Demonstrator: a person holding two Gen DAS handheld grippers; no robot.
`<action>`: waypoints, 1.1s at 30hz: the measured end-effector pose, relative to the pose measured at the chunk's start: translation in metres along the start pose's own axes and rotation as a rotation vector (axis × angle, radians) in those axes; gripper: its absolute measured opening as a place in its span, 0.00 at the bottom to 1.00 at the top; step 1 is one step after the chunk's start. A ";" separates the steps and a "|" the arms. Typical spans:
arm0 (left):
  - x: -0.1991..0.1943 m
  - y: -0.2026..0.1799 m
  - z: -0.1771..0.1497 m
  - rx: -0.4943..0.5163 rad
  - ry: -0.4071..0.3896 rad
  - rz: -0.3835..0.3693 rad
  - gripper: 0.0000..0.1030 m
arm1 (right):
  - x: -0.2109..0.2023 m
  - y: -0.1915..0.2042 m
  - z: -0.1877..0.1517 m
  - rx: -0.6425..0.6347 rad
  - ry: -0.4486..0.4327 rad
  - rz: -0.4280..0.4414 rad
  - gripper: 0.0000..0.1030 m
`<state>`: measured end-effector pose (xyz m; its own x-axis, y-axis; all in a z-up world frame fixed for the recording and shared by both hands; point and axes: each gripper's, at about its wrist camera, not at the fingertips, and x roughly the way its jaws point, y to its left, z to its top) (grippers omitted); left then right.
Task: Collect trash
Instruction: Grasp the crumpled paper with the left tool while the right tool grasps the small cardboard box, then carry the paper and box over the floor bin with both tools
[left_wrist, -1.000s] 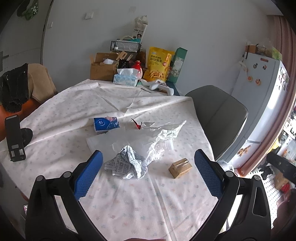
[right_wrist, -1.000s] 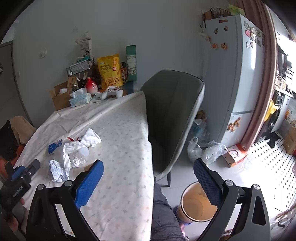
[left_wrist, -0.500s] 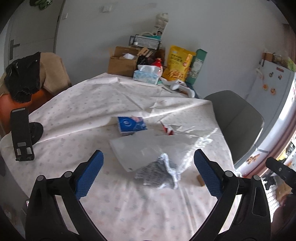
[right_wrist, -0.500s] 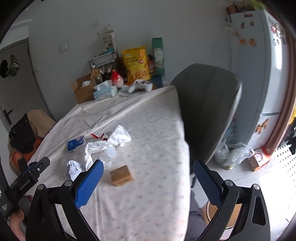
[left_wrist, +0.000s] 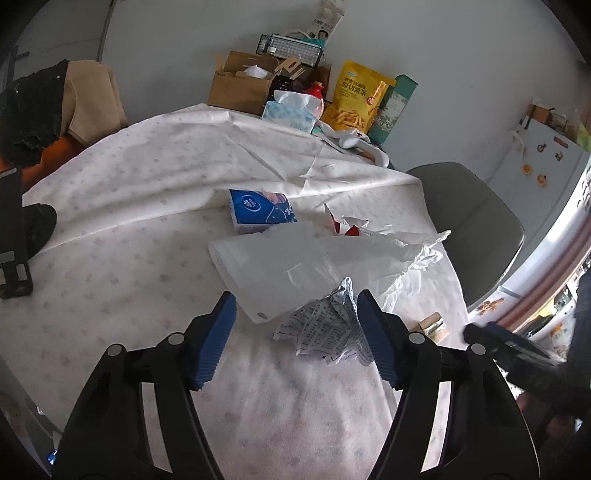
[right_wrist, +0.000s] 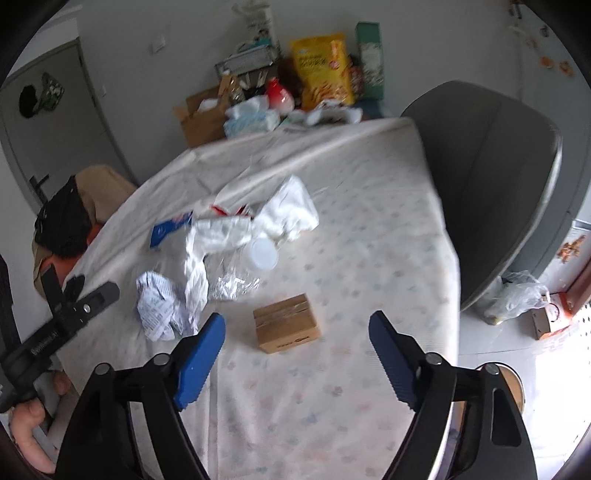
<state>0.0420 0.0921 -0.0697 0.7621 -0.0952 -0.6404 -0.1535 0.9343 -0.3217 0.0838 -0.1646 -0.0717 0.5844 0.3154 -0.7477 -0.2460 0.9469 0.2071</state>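
Observation:
Trash lies in a heap on the white tablecloth (left_wrist: 140, 258). A crumpled printed paper ball (left_wrist: 328, 325) lies between the fingers of my open left gripper (left_wrist: 295, 341), partly under a white plastic bag (left_wrist: 295, 266). The paper ball also shows in the right wrist view (right_wrist: 159, 308). A blue tissue pack (left_wrist: 258, 216) and a red-white wrapper (left_wrist: 341, 227) lie behind the bag. A small cardboard box (right_wrist: 286, 326) sits just ahead of my open, empty right gripper (right_wrist: 295, 350). A crushed clear bottle (right_wrist: 245, 271) and white tissue wad (right_wrist: 291, 212) lie beyond it.
A grey chair (right_wrist: 491, 177) stands at the table's right side. Boxes, a yellow snack bag (left_wrist: 356, 96) and a tissue box (left_wrist: 291, 112) crowd the far edge. A black phone stand (left_wrist: 13, 236) is at the left. Plastic bags (right_wrist: 517, 299) lie on the floor.
My left gripper has moved forward and down and its jaws have narrowed around the paper ball. My right gripper has swung left from the floor side to over the cardboard box.

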 end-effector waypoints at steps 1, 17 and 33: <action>0.002 -0.001 -0.001 0.001 0.001 -0.001 0.66 | 0.009 0.001 -0.001 -0.004 0.017 0.004 0.71; 0.039 -0.031 -0.005 0.025 0.077 -0.031 0.27 | 0.047 -0.001 -0.010 -0.022 0.104 0.068 0.48; -0.033 -0.075 0.023 0.112 -0.143 0.041 0.25 | -0.017 -0.044 -0.010 0.051 -0.022 0.055 0.47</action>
<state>0.0431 0.0337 -0.0083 0.8394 -0.0143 -0.5434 -0.1210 0.9696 -0.2125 0.0768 -0.2126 -0.0740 0.5880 0.3674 -0.7206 -0.2388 0.9300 0.2793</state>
